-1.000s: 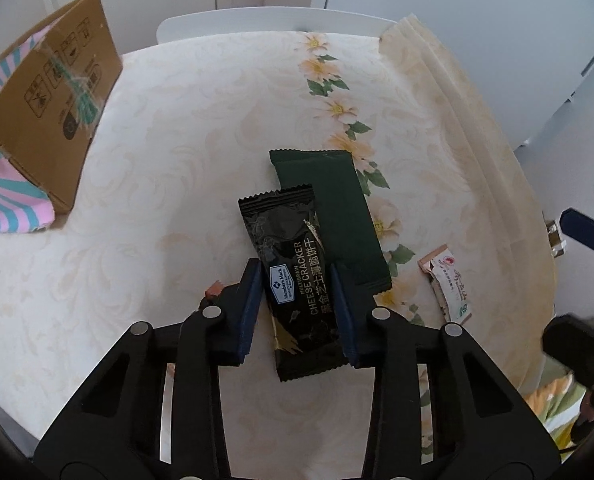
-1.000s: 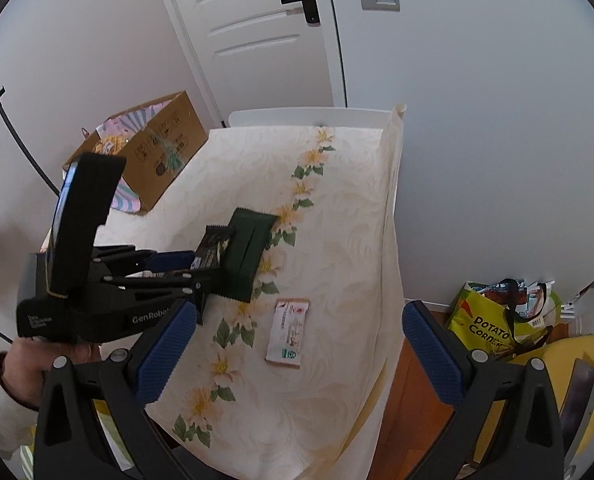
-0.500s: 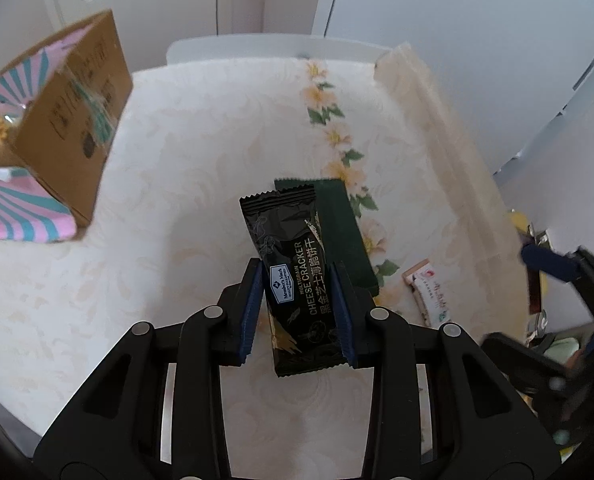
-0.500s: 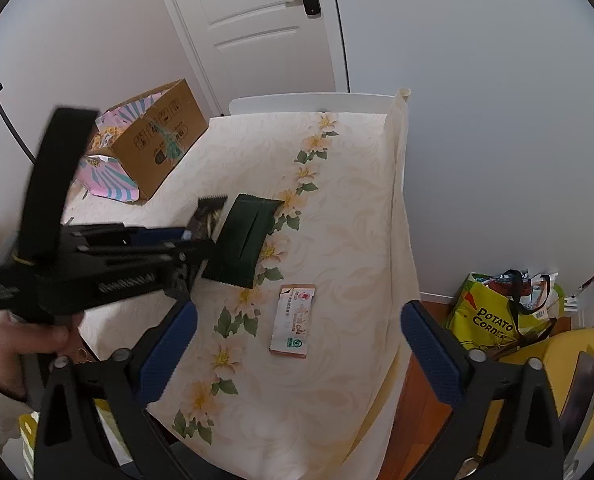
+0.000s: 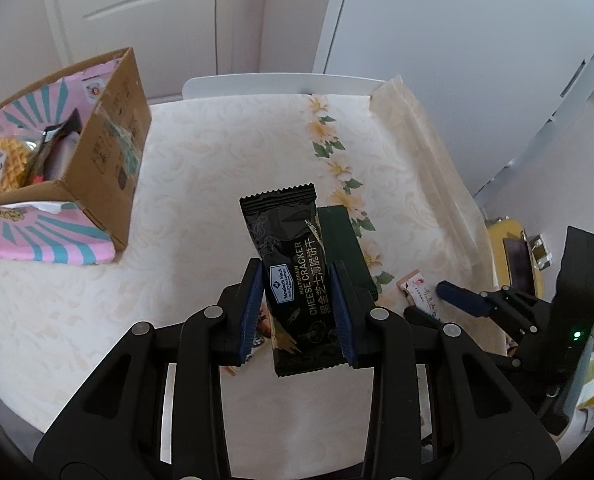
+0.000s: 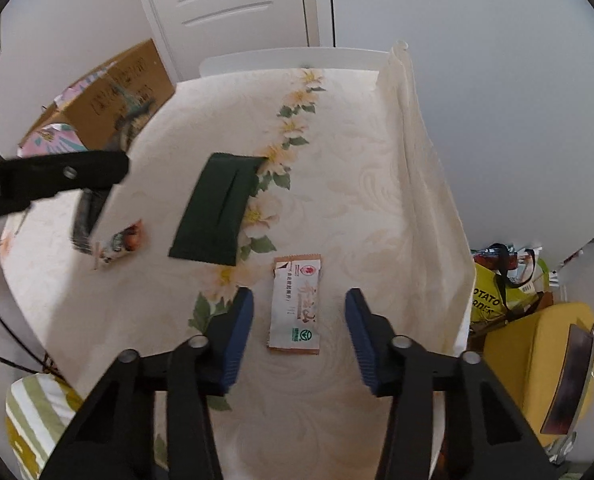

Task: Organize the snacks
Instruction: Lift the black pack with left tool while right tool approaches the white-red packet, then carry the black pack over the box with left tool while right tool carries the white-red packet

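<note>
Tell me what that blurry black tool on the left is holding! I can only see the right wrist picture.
Observer: The left tool is shut on a black packet. Its label reads cheese cracker.
Operator: Is anything inside the box? I only see its outside.
Observer: Yes. The cardboard box is open on top, and a round waffle-patterned snack sits inside it.
</note>
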The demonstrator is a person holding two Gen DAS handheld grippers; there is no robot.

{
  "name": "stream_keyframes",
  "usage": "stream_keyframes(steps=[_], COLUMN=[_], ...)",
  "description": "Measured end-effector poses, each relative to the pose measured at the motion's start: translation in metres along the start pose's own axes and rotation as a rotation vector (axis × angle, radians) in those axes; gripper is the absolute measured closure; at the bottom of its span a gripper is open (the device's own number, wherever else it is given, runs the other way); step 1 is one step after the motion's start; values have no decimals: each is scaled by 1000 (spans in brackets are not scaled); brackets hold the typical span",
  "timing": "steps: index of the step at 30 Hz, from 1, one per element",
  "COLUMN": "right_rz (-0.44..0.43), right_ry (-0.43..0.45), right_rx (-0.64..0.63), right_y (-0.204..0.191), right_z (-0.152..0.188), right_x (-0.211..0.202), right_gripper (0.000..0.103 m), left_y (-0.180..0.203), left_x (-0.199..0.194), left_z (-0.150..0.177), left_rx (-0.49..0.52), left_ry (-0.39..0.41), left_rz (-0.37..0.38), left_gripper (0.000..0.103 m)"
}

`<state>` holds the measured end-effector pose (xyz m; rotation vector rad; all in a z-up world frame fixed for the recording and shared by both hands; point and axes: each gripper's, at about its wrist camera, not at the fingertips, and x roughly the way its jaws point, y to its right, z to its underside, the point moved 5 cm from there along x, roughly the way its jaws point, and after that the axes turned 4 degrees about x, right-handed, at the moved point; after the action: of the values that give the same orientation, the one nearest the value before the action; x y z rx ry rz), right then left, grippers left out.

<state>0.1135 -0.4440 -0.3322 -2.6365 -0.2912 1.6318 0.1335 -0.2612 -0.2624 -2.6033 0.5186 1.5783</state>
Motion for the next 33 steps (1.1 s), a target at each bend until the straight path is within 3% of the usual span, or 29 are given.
stream_keyframes(steps=[5,13,19,27,33], right_rz=[53,54,27,-51,-84], right_ry=[25,42,90,174,226], right_rx=[-33,-23,-34,-96,-133], right_y=[-5,-7,-16,-48,-89], right_z=[-1,-6,-28,-82,-123], right_x=[3,-1,-26,-67,-85], right_gripper=[82,84,84,84,84], left_y=[-7,-15,-30,-91,-175], left_x=[-2,-12,-39,-93,-108], left_z=[1,-3,-15,-55,-92], left_rx=[-2,-12,-36,-117,-145], left_ry=[0,11,52,137,140], left_rz=[3,-2,-26,-42,-73], left_gripper=[73,73,73,73,73])
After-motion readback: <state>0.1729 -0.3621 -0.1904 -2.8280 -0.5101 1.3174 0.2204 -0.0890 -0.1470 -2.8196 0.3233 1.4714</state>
